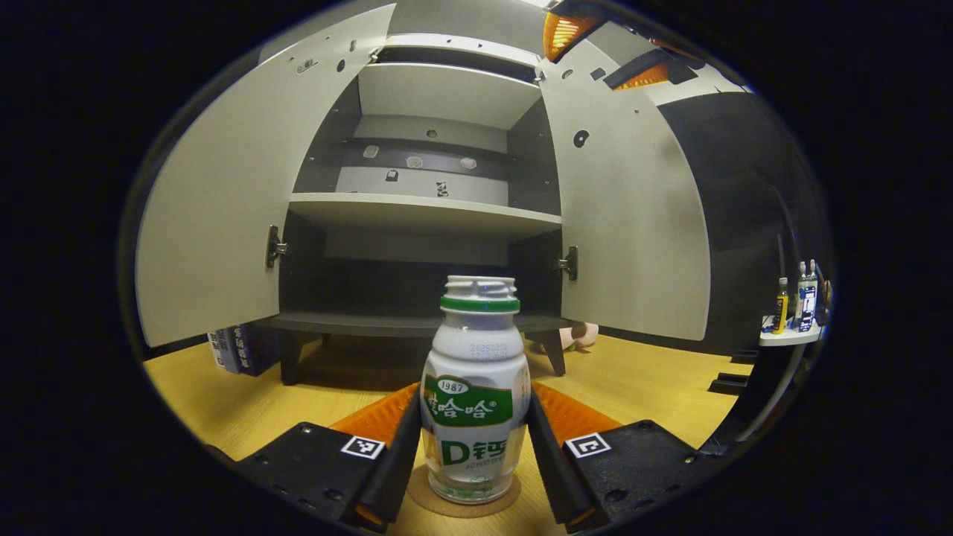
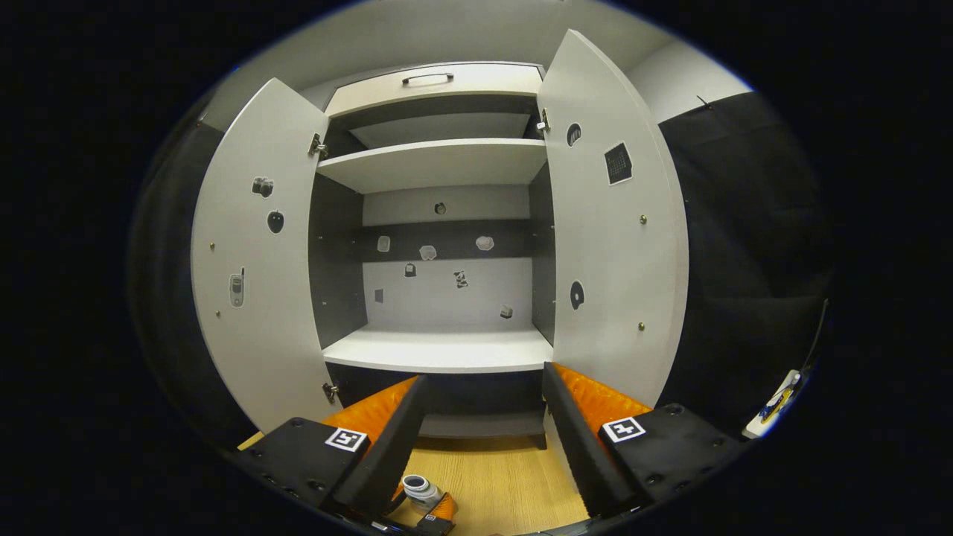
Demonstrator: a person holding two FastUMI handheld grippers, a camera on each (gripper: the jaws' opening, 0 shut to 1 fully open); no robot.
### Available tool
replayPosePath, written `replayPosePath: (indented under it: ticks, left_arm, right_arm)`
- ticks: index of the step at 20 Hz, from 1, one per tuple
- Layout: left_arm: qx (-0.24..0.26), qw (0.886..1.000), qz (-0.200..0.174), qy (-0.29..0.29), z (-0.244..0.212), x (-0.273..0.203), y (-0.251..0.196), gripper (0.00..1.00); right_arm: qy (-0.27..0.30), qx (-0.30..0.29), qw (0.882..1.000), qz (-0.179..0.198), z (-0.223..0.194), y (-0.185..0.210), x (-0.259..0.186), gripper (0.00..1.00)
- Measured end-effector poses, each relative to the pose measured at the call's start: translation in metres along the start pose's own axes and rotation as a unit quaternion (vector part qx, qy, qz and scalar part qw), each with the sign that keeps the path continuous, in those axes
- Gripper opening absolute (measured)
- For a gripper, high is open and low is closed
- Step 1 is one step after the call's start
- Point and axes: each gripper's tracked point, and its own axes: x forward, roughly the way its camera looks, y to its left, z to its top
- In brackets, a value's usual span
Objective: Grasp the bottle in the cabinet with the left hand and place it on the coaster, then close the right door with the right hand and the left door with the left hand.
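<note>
- In the left gripper view, the left door is seen swung open at 9 o'clock, its outer edge cut off.
- The bottle is stood upright on the coaster, long axis vertical, cap up; the coaster is mostly hidden beneath it.
- The left gripper flanks the bottle; whether both fingers press it cannot be told.
- The right door is open at 3 o'clock.
- In the right gripper view, the right gripper is spread, nothing between; the cabinet lies at 12 o'clock.
</note>
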Motion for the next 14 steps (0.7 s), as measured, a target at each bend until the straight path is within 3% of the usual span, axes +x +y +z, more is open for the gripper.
replayPosePath:
  ticks: [8,11,14]
  left_arm:
    - [-0.027,0.999,0.021,0.020,0.002,-0.010,0.013,0.85]
    - [-0.052,0.998,0.032,0.027,0.016,-0.018,0.021,0.94]
    - [-0.066,0.997,0.040,0.014,0.048,-0.025,0.030,0.95]
  right_arm:
    - [0.000,-0.007,1.000,0.007,-0.003,0.002,0.000,0.99]
    - [-0.005,-0.005,1.000,0.011,-0.002,0.004,-0.001,0.99]
    - [-0.012,0.000,1.000,0.012,0.000,0.002,-0.003,0.99]
